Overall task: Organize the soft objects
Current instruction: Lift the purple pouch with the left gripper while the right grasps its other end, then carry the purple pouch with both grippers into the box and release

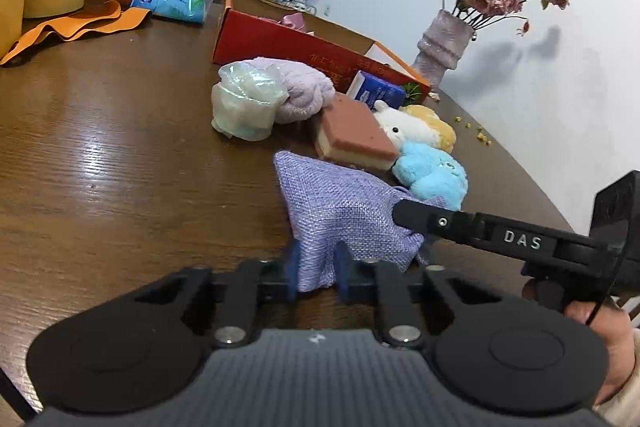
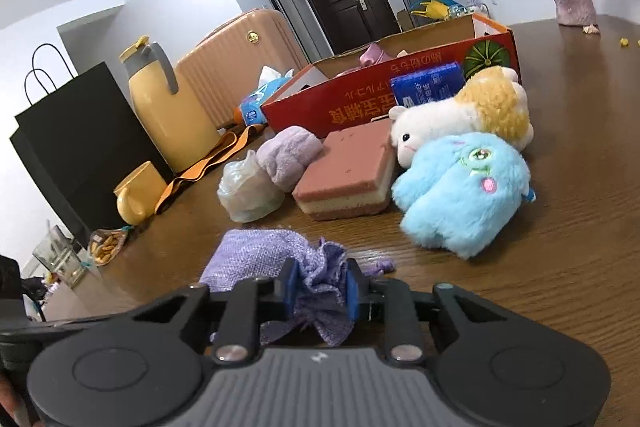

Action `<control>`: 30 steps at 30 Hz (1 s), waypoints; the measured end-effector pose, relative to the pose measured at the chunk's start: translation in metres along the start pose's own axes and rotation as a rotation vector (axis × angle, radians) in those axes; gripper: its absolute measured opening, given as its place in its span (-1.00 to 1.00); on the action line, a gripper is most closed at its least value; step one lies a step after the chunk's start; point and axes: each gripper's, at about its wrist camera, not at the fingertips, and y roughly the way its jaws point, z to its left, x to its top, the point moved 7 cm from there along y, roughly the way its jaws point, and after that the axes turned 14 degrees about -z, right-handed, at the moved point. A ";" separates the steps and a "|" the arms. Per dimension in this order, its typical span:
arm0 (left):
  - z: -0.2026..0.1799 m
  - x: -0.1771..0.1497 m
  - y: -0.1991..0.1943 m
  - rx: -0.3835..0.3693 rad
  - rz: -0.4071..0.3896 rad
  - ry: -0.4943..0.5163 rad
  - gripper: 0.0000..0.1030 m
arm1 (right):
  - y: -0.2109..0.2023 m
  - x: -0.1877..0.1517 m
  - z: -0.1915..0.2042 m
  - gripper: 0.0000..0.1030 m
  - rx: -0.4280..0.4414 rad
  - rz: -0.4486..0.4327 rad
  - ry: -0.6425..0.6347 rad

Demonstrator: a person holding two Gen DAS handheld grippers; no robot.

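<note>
Both grippers hold the same thing: a lilac woven drawstring pouch (image 1: 336, 211) that lies on the dark brown wooden tabletop (image 1: 120, 155), nearest the cameras. The left gripper (image 1: 318, 273) pinches one bottom corner of the pouch between its blue pads, while the right gripper (image 2: 320, 291) is clamped on the gathered, ruffled mouth of the pouch (image 2: 320, 279); in the left wrist view the right gripper's black finger (image 1: 420, 219) reaches in from the right and presses on the fabric. Just behind the pouch lies a cluster of soft things: a fluffy sky-blue plush toy (image 2: 460, 187), touching a white and tan plush animal (image 2: 460, 115) behind it, a pink and cream layered sponge block (image 2: 348, 175) beside them, a rolled lilac towel (image 2: 288, 155) and a crumpled translucent plastic bag (image 2: 248, 191). Behind these stands an open red cardboard box (image 2: 360, 107), with a blue packet (image 2: 428, 83) leaning against its wall. Left of the pouch the tabletop is bare wood up to an orange wavy mat (image 1: 72, 27) and a yellow jug (image 2: 168, 107). To the right, the curved table edge (image 1: 520, 163) runs close by the plush toys, past a lilac vase of dried pink roses (image 1: 444, 43).
</note>
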 end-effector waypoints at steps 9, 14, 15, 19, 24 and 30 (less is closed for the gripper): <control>-0.014 0.024 -0.008 -0.082 -0.074 0.022 -0.78 | -0.003 0.015 0.009 -0.62 0.028 -0.024 -0.021; -0.031 0.071 -0.010 -0.162 -0.175 0.064 -0.78 | -0.011 0.057 0.018 -0.64 0.064 -0.114 -0.034; -0.034 0.084 -0.007 -0.170 -0.194 0.072 -0.78 | -0.009 0.069 0.019 -0.64 0.072 -0.132 -0.042; -0.042 0.132 0.017 -0.151 -0.249 0.139 -0.79 | 0.010 0.118 0.024 -0.65 0.084 -0.186 -0.095; -0.032 0.191 0.078 -0.089 -0.227 0.151 -0.79 | 0.071 0.183 0.024 -0.65 0.097 -0.190 -0.142; 0.013 0.226 0.176 0.041 -0.086 0.089 -0.79 | 0.179 0.219 0.002 -0.66 0.048 -0.071 -0.146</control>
